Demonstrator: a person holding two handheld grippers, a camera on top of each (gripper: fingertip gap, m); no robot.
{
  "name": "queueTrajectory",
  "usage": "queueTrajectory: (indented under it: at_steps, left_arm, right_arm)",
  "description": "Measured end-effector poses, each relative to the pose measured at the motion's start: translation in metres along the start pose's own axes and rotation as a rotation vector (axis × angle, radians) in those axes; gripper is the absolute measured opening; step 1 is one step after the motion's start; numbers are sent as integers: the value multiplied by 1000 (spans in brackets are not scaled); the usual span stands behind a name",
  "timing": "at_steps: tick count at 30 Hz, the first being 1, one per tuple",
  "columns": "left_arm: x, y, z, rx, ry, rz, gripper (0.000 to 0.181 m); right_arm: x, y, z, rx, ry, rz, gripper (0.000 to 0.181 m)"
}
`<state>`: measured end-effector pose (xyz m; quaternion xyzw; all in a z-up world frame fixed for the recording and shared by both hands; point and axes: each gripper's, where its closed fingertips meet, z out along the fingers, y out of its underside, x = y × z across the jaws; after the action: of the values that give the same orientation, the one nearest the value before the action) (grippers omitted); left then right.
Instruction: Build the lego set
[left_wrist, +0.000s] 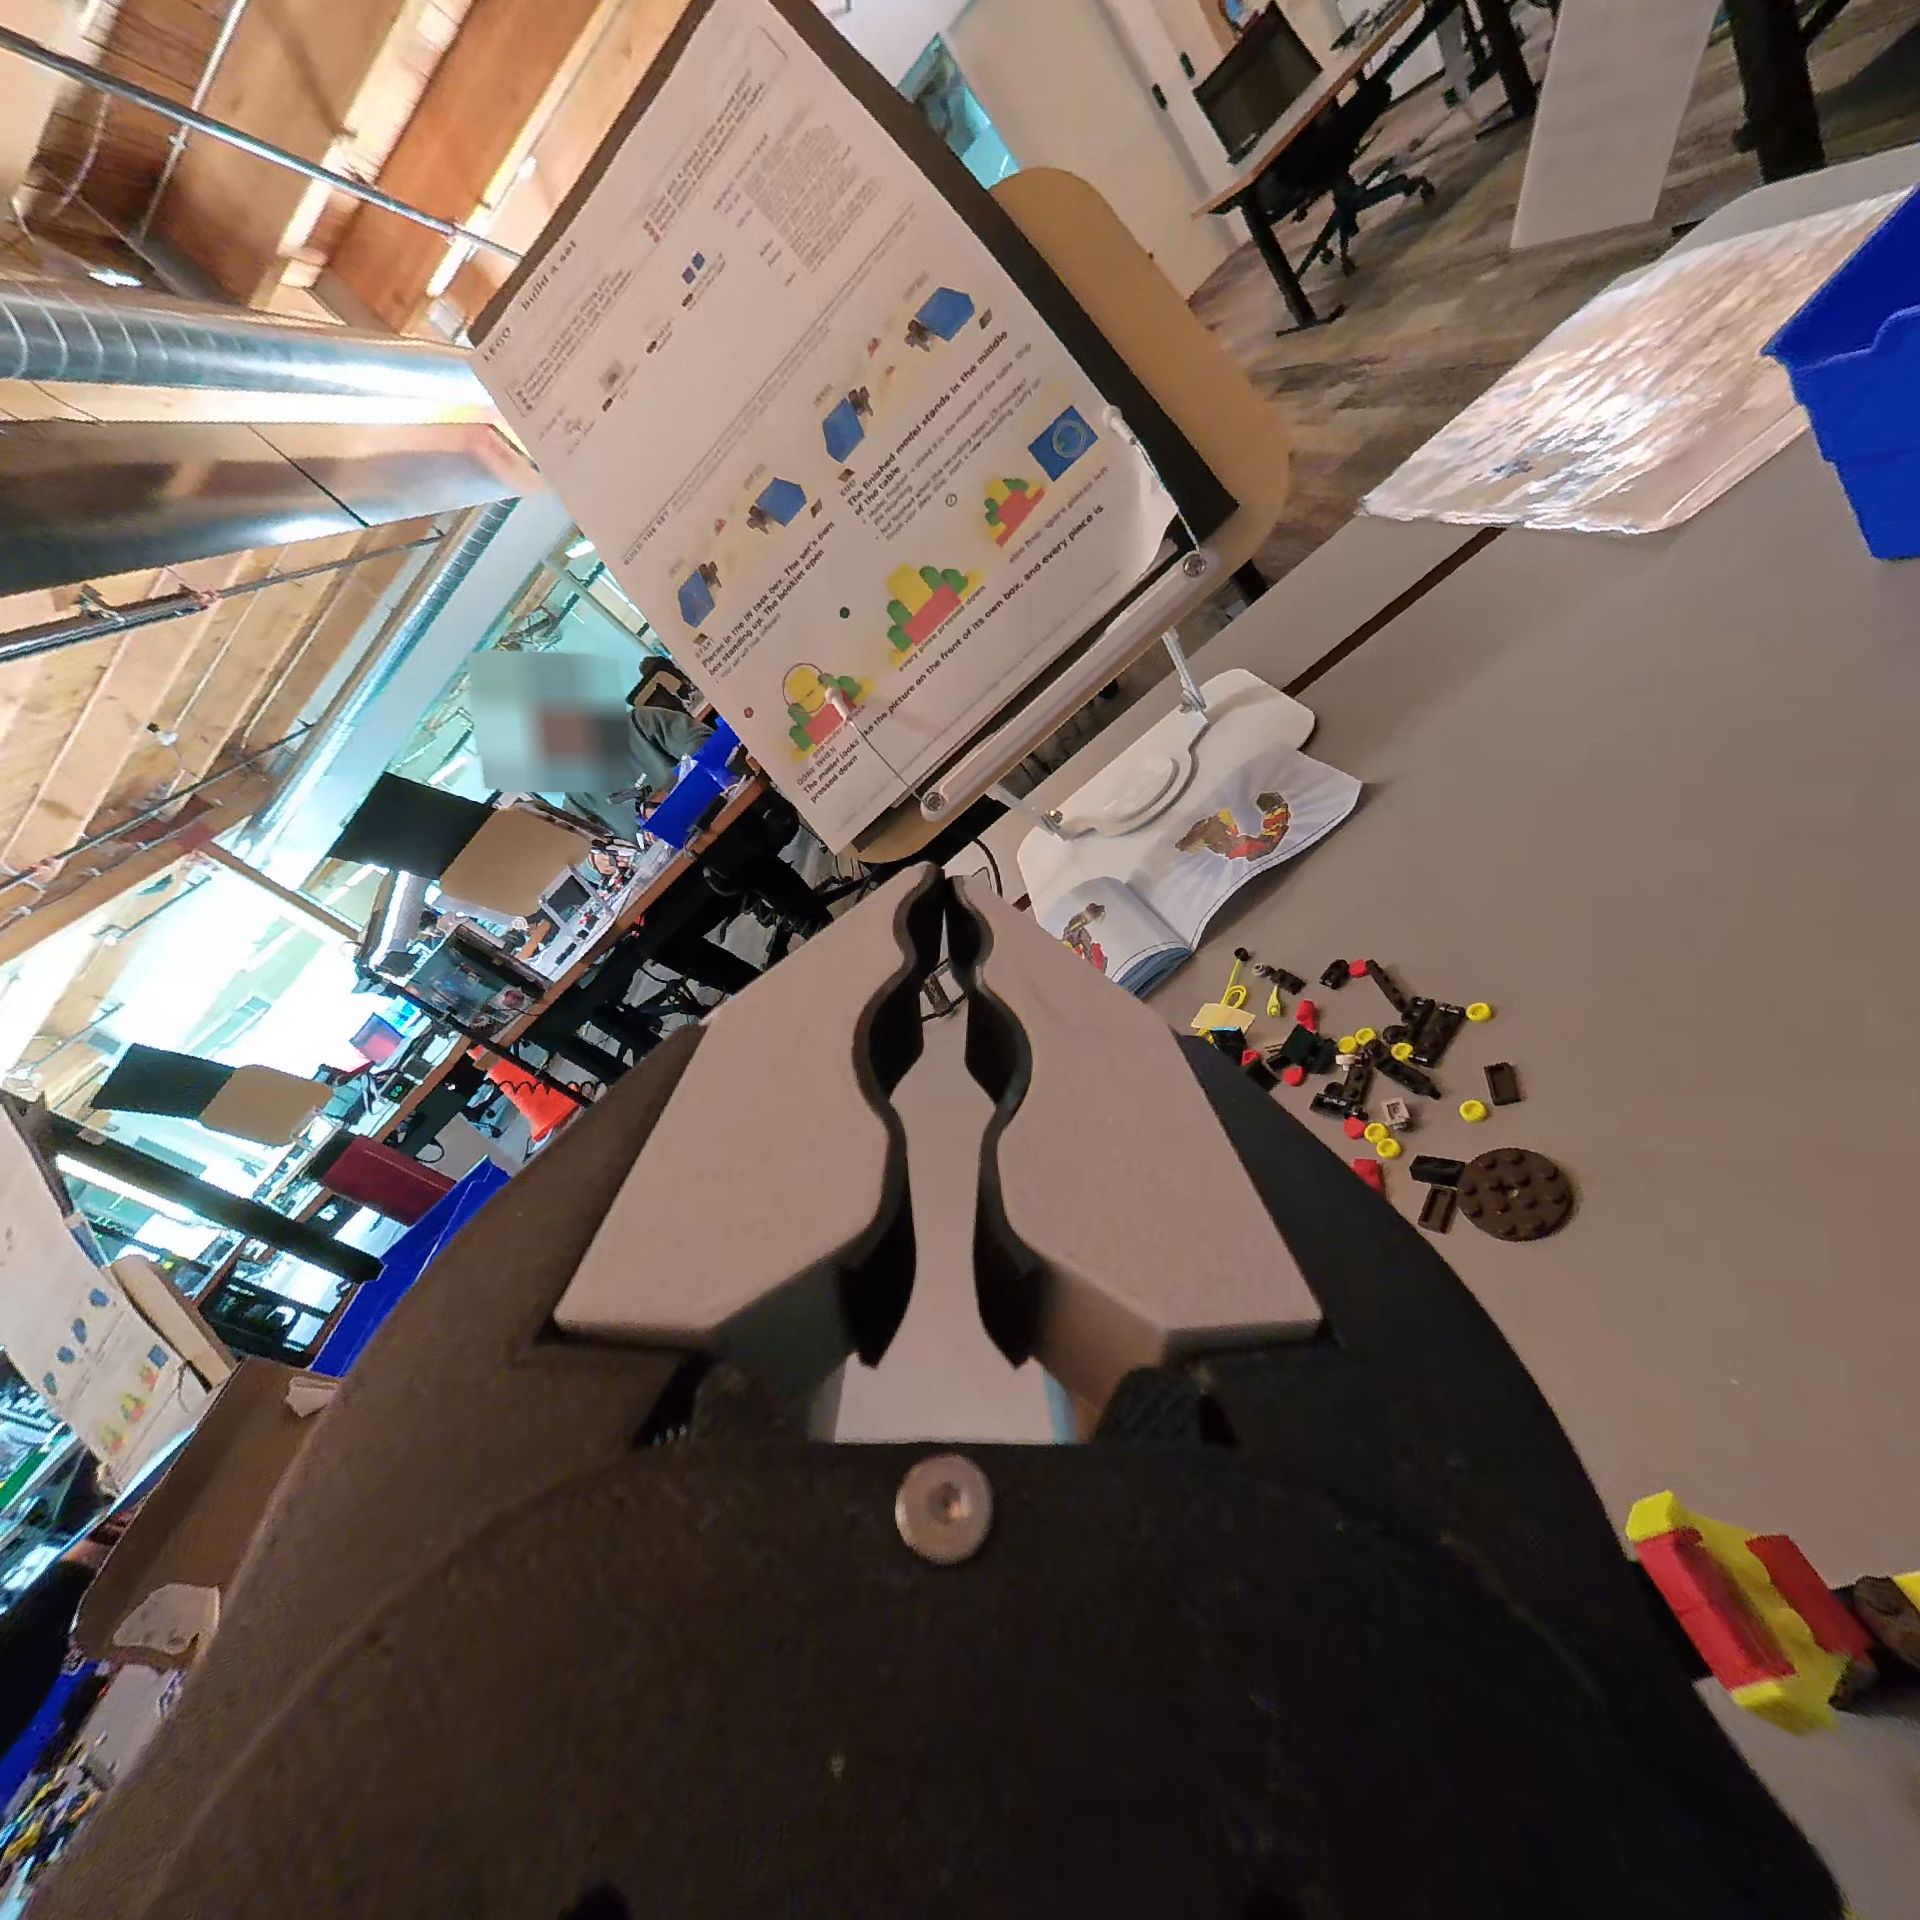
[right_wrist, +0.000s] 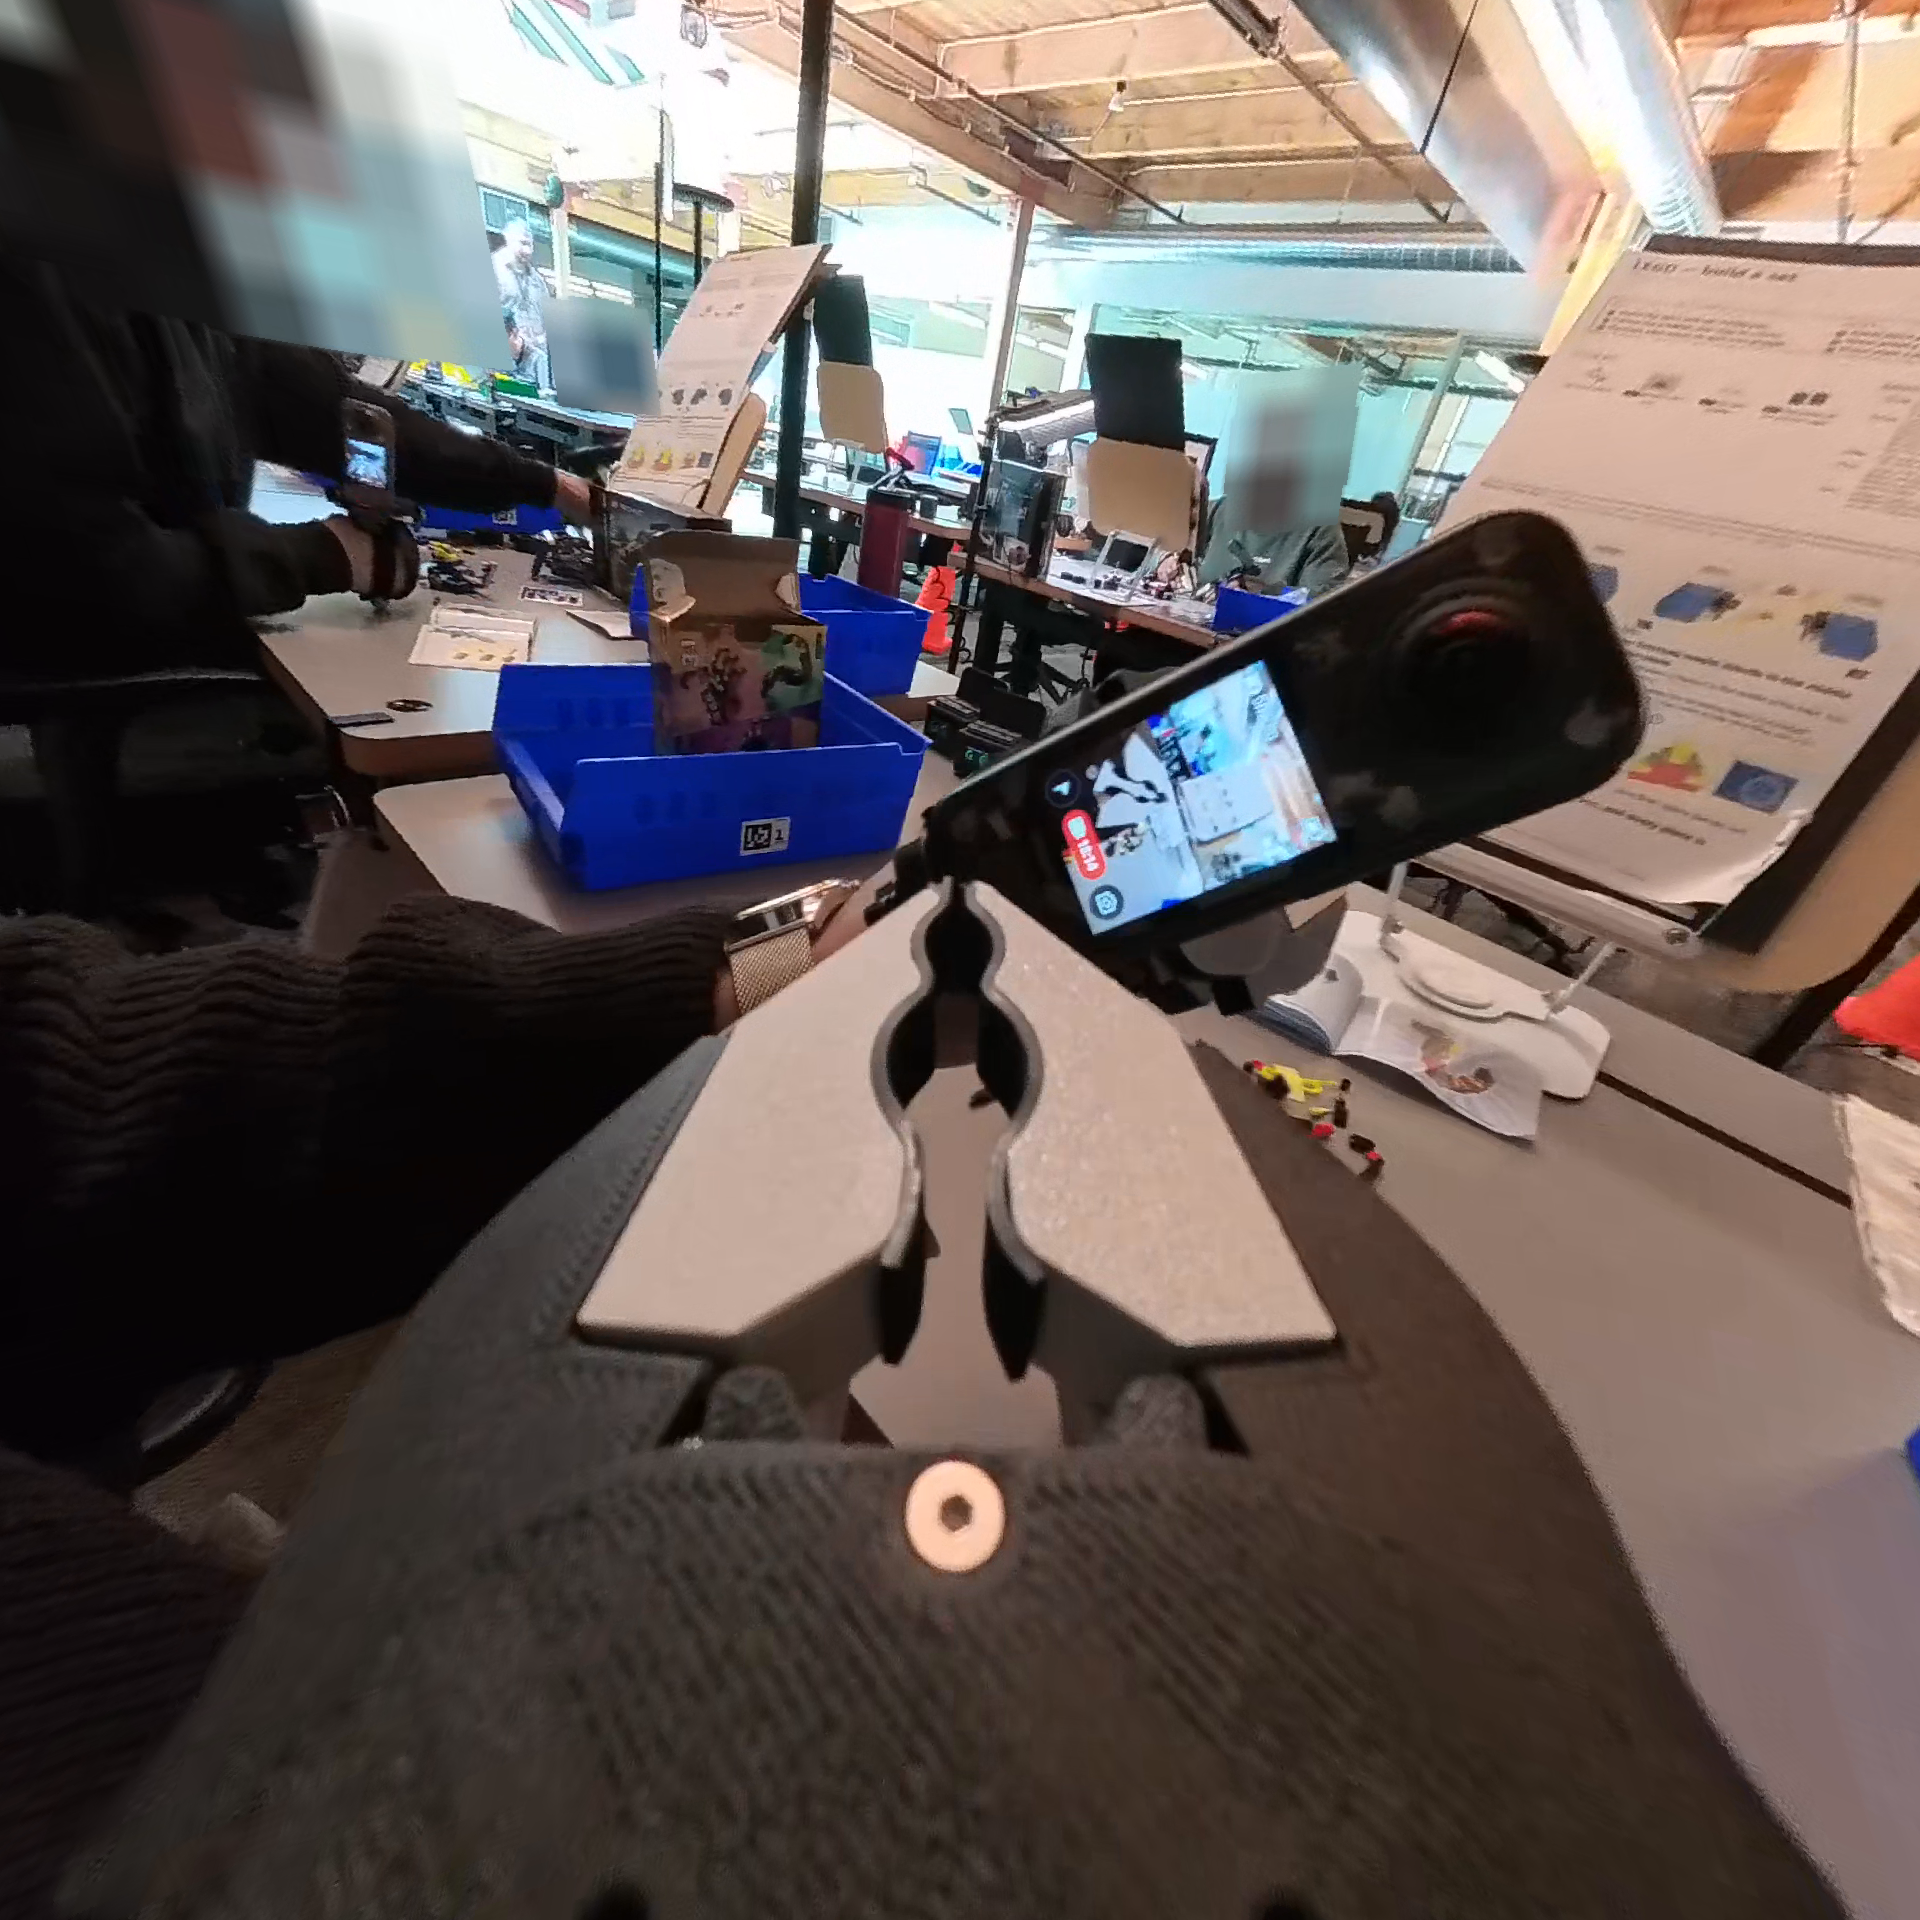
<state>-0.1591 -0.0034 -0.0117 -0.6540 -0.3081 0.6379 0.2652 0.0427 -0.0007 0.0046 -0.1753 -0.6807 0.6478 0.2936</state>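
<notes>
My left gripper (left_wrist: 948, 885) is shut and empty, raised and tilted above the grey table (left_wrist: 1662, 831). Loose lego pieces (left_wrist: 1371, 1060), black, red and yellow, lie scattered to its right, with a round dark brown plate (left_wrist: 1512, 1195) beside them. An open booklet (left_wrist: 1195, 883) lies under a white stand. My right gripper (right_wrist: 954, 896) is shut and empty. Just beyond it is the left gripper's black camera (right_wrist: 1299, 748), held by a dark-sleeved arm with a watch (right_wrist: 769, 948). A few of the lego pieces (right_wrist: 1320, 1101) and the booklet (right_wrist: 1434, 1049) show to the right.
An instruction sheet (left_wrist: 831, 468) stands on an easel at the table's far side. A blue bin (left_wrist: 1860, 364) and a clear plastic bag (left_wrist: 1621, 416) sit far right. A red and yellow object (left_wrist: 1745, 1621) is at the near right. Another blue bin (right_wrist: 707, 790) holds an open box.
</notes>
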Motion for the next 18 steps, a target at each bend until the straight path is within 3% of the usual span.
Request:
queueTrajectory:
  at_steps: [12, 18]
  left_arm:
    - [-19, 11, -2, -24, -101, 62, 0]
    - [-35, 18, -1, -72, -212, 216, 0]
  right_arm:
    - [-3, 5, 3, -46, -53, 149, 0]
    - [3, 11, 3, -60, -107, 277, 0]
